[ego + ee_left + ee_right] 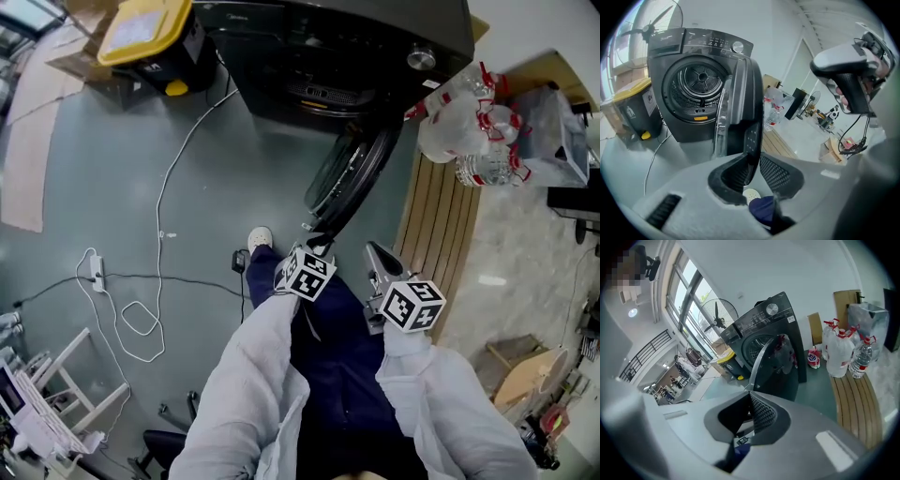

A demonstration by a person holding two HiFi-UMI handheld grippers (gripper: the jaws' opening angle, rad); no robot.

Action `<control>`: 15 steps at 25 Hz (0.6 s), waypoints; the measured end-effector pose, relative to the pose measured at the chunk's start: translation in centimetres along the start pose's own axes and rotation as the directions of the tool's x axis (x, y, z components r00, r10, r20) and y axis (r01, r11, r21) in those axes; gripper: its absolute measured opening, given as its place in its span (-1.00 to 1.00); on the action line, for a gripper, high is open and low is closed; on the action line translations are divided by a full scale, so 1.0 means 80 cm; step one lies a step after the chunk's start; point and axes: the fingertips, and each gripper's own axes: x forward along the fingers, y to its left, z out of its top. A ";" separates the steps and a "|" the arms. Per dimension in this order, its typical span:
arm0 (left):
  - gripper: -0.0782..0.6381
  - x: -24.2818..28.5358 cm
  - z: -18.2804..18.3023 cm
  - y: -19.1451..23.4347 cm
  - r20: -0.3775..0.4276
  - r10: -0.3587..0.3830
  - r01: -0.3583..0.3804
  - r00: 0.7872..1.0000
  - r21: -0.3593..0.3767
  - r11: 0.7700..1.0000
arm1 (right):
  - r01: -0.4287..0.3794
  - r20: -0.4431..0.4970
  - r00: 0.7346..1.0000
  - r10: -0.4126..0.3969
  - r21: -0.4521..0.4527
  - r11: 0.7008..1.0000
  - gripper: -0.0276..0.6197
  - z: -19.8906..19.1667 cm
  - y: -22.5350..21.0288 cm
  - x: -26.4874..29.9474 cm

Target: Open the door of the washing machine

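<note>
The dark front-loading washing machine (pixel 356 37) (pixel 693 79) (pixel 764 329) stands at the top of the head view. Its round door (pixel 352 178) (pixel 740 103) (pixel 780 362) is swung well out, and the drum shows in the left gripper view. My left gripper (pixel 319 242) (pixel 753 171) is at the door's outer edge; that edge runs down between the jaws, which are closed on it. My right gripper (pixel 375 253) (pixel 749 401) hovers just right of the door and apart from it. Its tips meet and hold nothing.
A yellow-lidded bin (pixel 150 33) (pixel 633 108) sits left of the machine. A white cable (pixel 159 225) and power strip (pixel 97 272) lie on the grey floor. Right of the door are a slatted wooden platform (pixel 441 225) (pixel 855 399) and water bottles (pixel 469 122) (pixel 841 350). The person's shoe (pixel 260 239) is below the door.
</note>
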 end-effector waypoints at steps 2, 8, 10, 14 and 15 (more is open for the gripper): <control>-0.56 0.008 0.001 -0.013 0.007 -0.004 0.004 1.000 -0.012 1.000 | 0.009 0.007 1.000 -0.009 0.010 1.000 -0.89 -0.001 -0.011 -0.006; -0.55 0.025 0.002 -0.055 -0.002 -0.050 0.050 0.999 -0.017 0.999 | 0.031 0.027 0.999 -0.032 0.031 0.999 -0.89 -0.002 -0.036 -0.027; -0.55 0.030 0.002 -0.067 -0.009 -0.070 0.069 0.998 -0.012 0.998 | 0.035 0.032 0.999 -0.036 0.034 0.999 -0.89 -0.001 -0.042 -0.033; -0.55 0.038 0.004 -0.083 -0.018 -0.097 0.097 0.995 -0.005 0.995 | 0.039 0.041 0.998 -0.041 0.039 0.998 -0.89 0.003 -0.050 -0.039; -0.55 0.039 0.005 -0.087 -0.015 -0.103 0.103 0.995 -0.009 0.995 | 0.040 0.043 0.998 -0.042 0.040 0.998 -0.89 0.003 -0.052 -0.040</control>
